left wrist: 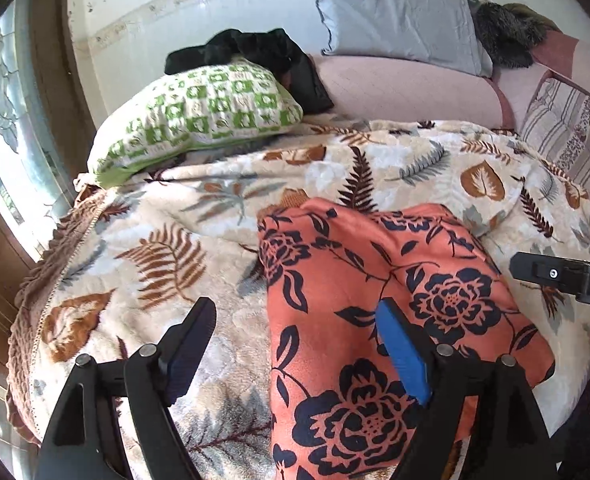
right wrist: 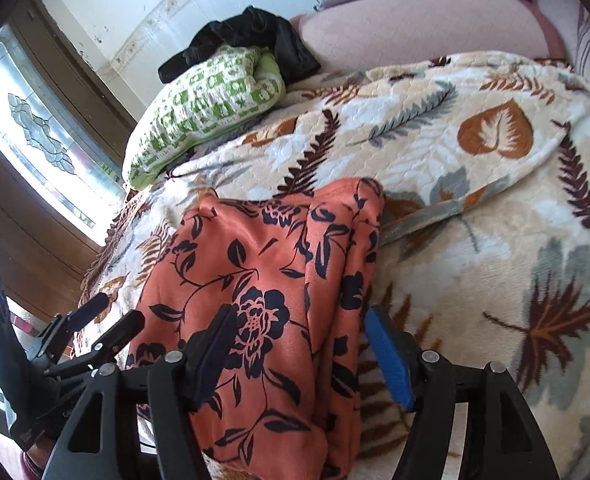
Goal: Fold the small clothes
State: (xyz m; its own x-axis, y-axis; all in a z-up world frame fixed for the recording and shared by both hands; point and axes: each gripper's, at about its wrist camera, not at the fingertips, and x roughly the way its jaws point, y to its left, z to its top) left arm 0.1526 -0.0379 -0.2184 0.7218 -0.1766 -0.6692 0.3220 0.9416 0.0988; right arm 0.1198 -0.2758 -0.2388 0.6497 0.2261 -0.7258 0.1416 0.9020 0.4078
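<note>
Beyond my leaf-print blanket [left wrist: 199, 216], a green checked pillow [left wrist: 199, 116] lies with black clothing [left wrist: 251, 50] on it; a grey pillow [left wrist: 395, 20] leans farther right.

The folded garment [left wrist: 379, 320] lay on the blanket [left wrist: 175, 240] covering the bed. Behind it to the left a pillow [left wrist: 199, 112] rested on the blanket (dark clothing [left wrist: 255, 48] heaped against its far side); another pillow [left wrist: 395, 20] leaned behind, to the right.

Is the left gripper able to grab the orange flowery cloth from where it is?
Probably yes. The left gripper is open and hangs right over the near left edge of the orange flowery cloth, which lies flat on the leaf-print blanket. Nothing sits between the jaws and the cloth.
</note>
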